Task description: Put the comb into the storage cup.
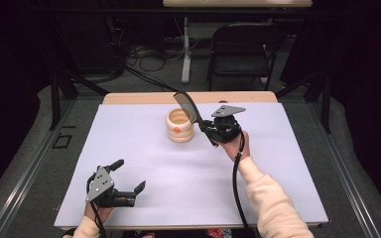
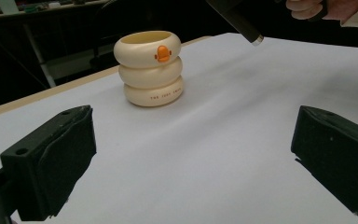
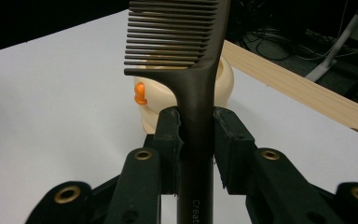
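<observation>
Right gripper around "Creat"-marked comb

- The comb looks like dark, smooth plastic with a faint sheen.
- The cream holder of three stacked rings has a smooth, satin plastic look.
- The counter edge is pale wood; a matt white sheet like paper covers it.
- The right gripper jaws are matt black.
</observation>
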The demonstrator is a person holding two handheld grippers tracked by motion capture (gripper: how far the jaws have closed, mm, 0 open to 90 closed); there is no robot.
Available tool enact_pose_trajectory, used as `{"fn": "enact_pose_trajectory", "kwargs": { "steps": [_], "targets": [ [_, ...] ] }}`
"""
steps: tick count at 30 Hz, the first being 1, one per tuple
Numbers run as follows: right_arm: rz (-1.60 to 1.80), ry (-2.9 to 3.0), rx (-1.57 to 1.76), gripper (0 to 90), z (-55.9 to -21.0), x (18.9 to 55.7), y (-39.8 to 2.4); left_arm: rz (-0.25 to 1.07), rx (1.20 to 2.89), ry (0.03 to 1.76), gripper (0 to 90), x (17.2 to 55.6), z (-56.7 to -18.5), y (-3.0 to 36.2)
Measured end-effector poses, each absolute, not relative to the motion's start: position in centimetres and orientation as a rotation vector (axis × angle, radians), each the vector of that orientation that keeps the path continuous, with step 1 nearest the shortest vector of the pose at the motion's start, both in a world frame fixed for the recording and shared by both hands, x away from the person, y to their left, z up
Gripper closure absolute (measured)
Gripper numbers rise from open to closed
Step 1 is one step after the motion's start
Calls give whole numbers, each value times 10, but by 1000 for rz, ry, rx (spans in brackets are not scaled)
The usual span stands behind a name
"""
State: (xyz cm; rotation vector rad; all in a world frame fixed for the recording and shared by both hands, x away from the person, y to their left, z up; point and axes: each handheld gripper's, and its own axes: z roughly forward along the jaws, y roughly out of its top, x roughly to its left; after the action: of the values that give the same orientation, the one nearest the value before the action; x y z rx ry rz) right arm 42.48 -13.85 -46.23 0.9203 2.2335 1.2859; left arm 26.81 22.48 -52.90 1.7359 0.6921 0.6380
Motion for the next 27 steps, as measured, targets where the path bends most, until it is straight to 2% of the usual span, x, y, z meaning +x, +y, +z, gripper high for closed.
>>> {"fn": "enact_pose_trajectory", "kwargs": {
  "steps": [27],
  "targets": [
    [1332, 2204, 878, 726, -455, 440, -112, 641, 1734, 697, 0, 267, -529, 226]
  ]
}}
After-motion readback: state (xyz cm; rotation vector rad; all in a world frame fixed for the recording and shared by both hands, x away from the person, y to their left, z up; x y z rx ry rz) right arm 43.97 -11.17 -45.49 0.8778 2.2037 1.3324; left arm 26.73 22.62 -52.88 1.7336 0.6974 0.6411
